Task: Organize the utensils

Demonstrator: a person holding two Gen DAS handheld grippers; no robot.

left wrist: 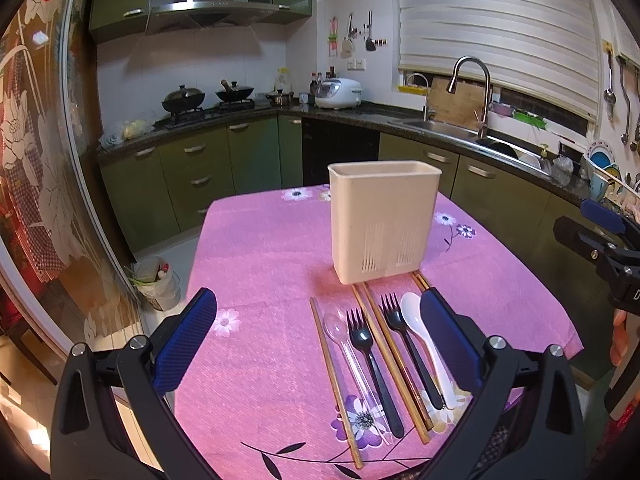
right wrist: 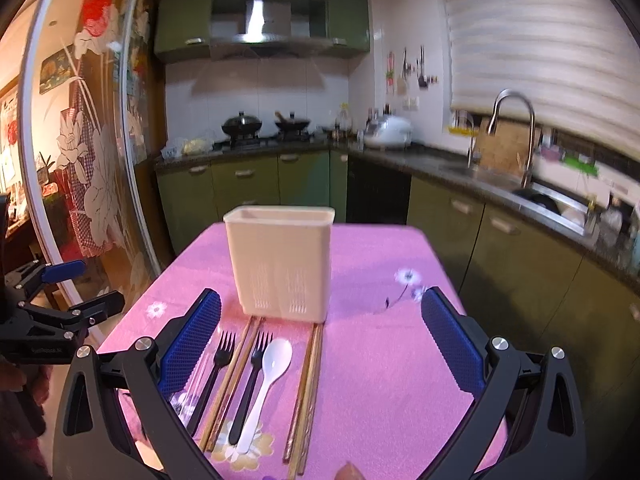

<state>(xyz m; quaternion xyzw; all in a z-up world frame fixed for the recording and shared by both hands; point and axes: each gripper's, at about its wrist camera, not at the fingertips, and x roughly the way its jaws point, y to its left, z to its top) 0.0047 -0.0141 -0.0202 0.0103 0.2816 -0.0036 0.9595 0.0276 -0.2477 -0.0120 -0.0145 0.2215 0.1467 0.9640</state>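
Note:
A cream utensil holder [left wrist: 382,220] [right wrist: 280,262] stands upright and empty-looking on the pink tablecloth [left wrist: 264,264] [right wrist: 372,360]. In front of it lie wooden chopsticks [left wrist: 335,388] [right wrist: 306,392], a clear spoon [left wrist: 348,352], two black forks [left wrist: 372,364] [right wrist: 250,388] and a white spoon [left wrist: 424,344] [right wrist: 266,384], side by side. My left gripper [left wrist: 318,328] hovers open above the row. Open too, my right gripper [right wrist: 320,328] hangs over the utensils, with nothing between its fingers.
The table's edges drop off left and right. Green cabinets and a dark counter with woks, a rice cooker [left wrist: 338,93] and a sink [left wrist: 448,126] wrap behind. A bin bag [left wrist: 156,282] sits on the floor left. The other gripper shows at each view's side.

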